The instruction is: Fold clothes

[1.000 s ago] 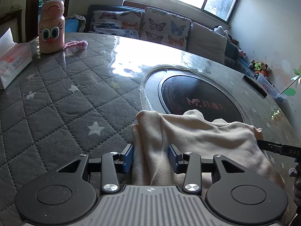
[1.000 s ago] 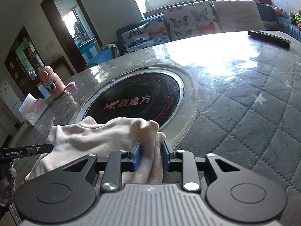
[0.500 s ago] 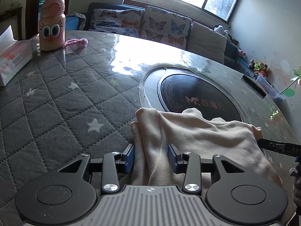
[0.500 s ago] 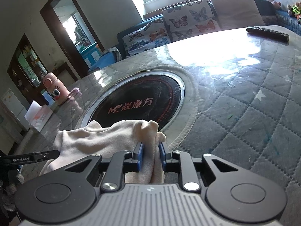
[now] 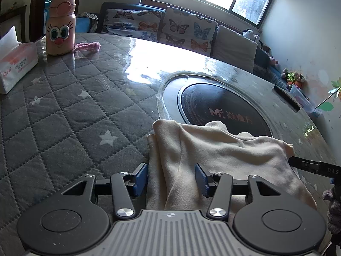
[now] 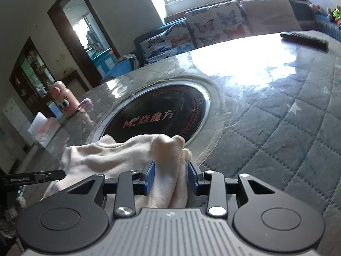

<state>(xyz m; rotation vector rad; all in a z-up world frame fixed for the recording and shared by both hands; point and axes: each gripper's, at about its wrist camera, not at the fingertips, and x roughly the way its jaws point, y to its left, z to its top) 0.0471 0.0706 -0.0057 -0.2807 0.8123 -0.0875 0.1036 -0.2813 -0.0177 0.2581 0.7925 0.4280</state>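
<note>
Cream cloth [image 5: 223,155] was sitting bunched on the quilted table [image 5: 64,115], its far edge lapping over the round black cooktop [image 5: 223,108]. It ran sideways between the two tools, so each had one end. Left gripper [image 5: 171,178] had its jaws opening, pads clear of the fold lying between them. Right gripper [image 6: 170,176] was opening too, narrower, with a thick ridge of cloth in the gap, though I couldn't tell if the pads were touching it. Looked like a release, so backing straight out was probably next.
</note>
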